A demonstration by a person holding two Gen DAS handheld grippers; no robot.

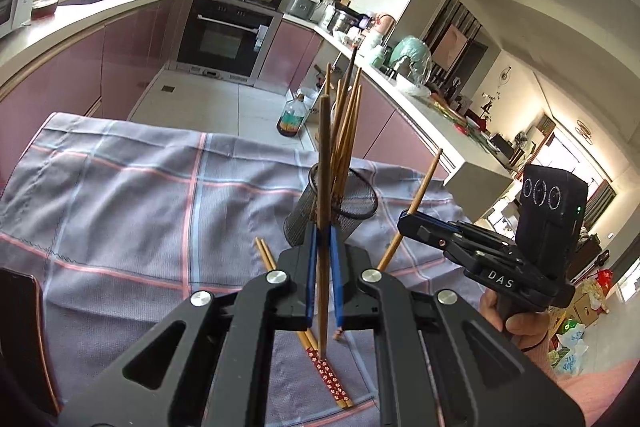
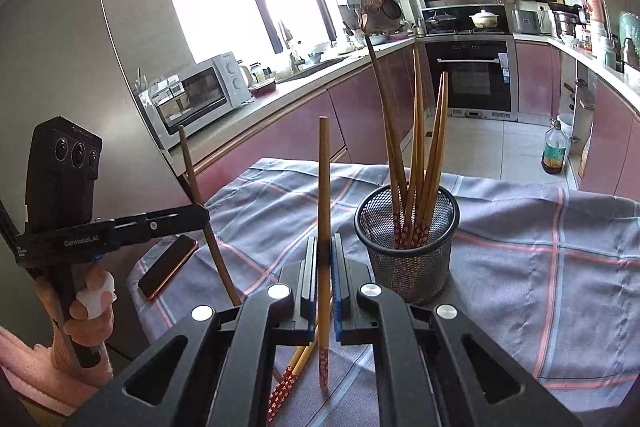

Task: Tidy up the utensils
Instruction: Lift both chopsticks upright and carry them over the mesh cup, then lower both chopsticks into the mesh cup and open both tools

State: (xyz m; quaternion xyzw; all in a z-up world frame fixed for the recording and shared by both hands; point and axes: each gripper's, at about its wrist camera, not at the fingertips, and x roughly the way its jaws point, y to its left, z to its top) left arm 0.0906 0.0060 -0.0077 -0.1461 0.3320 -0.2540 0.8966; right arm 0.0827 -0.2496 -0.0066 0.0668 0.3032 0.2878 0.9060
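Left claw and right claw, each clamped on one near-upright chopstick, patterned end down. Mesh cup with chopsticks stands just beyond on the checked cloth covering the bench; loose pair lies below. Phone near the left edge.

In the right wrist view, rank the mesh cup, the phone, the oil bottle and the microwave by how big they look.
1. Microwave, about level with the mesh cup; too close to call.
2. Phone.
3. Oil bottle.
The fisheye and nearness skew this: the cup stands closest, the bottle farther off on the floor.
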